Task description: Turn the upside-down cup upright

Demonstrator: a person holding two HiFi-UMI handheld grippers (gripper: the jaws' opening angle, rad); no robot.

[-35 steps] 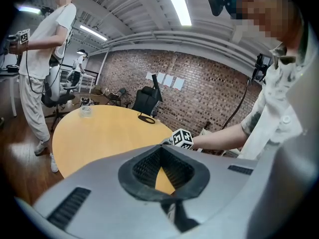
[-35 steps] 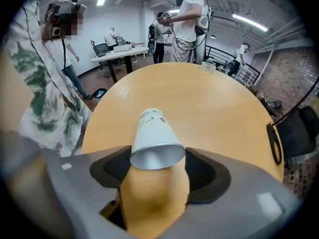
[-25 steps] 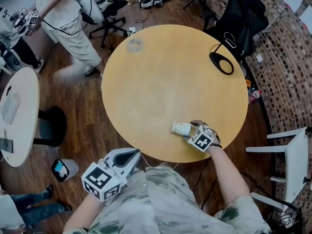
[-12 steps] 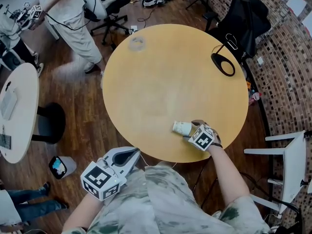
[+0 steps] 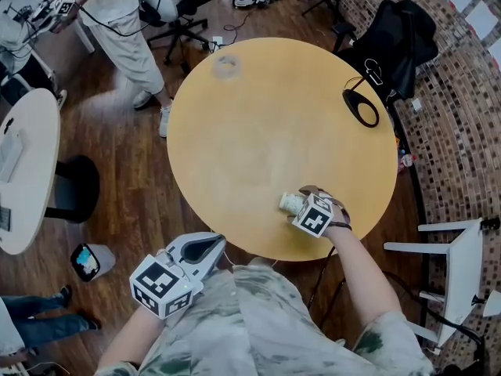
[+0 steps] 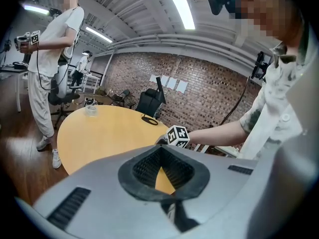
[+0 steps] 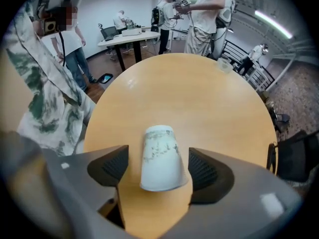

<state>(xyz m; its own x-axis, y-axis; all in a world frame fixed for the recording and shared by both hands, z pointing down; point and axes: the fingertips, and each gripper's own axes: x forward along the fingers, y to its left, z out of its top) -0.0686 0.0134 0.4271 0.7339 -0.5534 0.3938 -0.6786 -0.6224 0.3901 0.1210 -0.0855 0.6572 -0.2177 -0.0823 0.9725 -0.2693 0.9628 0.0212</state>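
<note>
A white paper cup point(image 7: 159, 157) with a faint print seems to lie on its side on the round wooden table point(image 5: 274, 131), near the front edge. Its narrow closed end points away from my right gripper and its wide end toward it. My right gripper point(image 7: 155, 166) points steeply down with a jaw on either side of the cup point(image 5: 290, 203). The jaws are opening, and a gap shows at each pad. In the head view this gripper point(image 5: 301, 204) sits at the cup's right. My left gripper point(image 5: 210, 246) hangs off the table's front, empty, its jaws point(image 6: 162, 171) together.
A clear glass point(image 5: 225, 66) stands at the table's far edge and a black oval object point(image 5: 360, 106) at its right edge. A dark bag point(image 5: 399, 30) hangs behind. A person point(image 5: 117, 22) stands at the far left by a white table point(image 5: 23, 178). A white chair point(image 5: 462, 257) is at the right.
My right gripper has shifted a little up and left over the cup. The cup has stayed in place on the table. The left gripper has not moved.
</note>
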